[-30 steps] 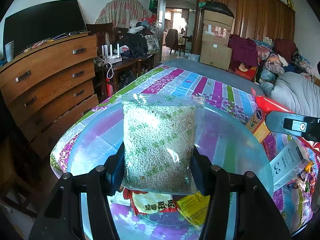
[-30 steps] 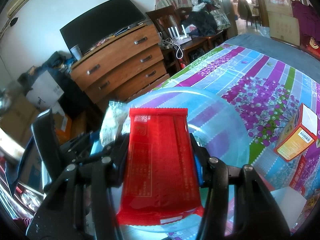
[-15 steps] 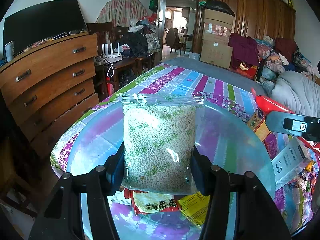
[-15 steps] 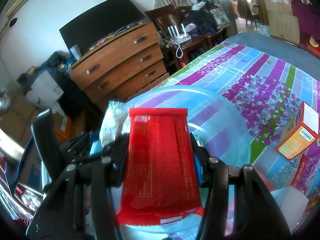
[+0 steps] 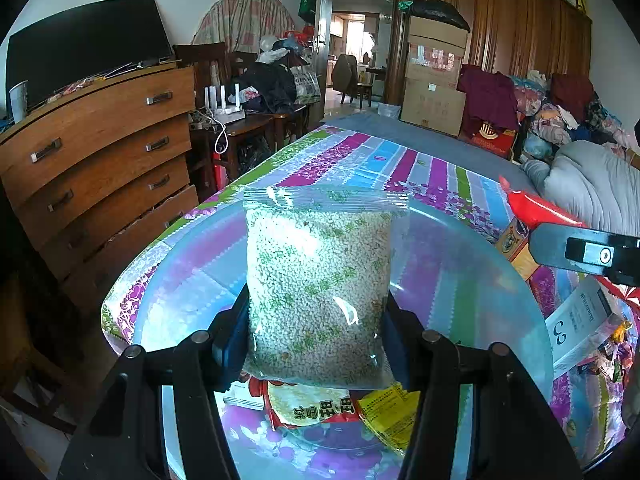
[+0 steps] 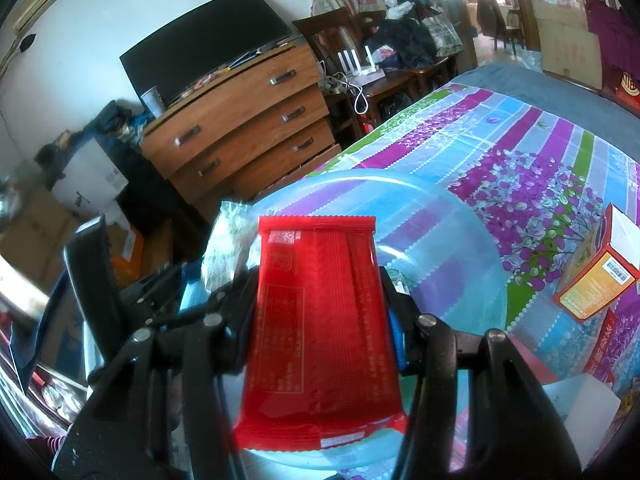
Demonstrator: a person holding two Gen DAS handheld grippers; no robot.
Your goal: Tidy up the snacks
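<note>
My left gripper (image 5: 316,332) is shut on a clear bag of small white puffed grains (image 5: 318,284), held upright above a wide translucent blue bowl (image 5: 472,280). In the bowl under the bag lie a red-and-yellow snack packet (image 5: 308,404) and a yellow packet (image 5: 390,412). My right gripper (image 6: 318,312) is shut on a flat red packet (image 6: 320,332), also held over the bowl (image 6: 440,248). The white-grain bag (image 6: 224,248) and the left gripper (image 6: 168,300) show at the left of the right wrist view. The red packet's tip (image 5: 532,208) shows at the right of the left wrist view.
The bowl sits on a striped floral cloth (image 6: 520,168) over a table. An orange snack box (image 6: 596,280) and a white box (image 5: 576,320) lie to the right among several loose snacks. A wooden dresser (image 5: 100,160) with a TV stands at the left.
</note>
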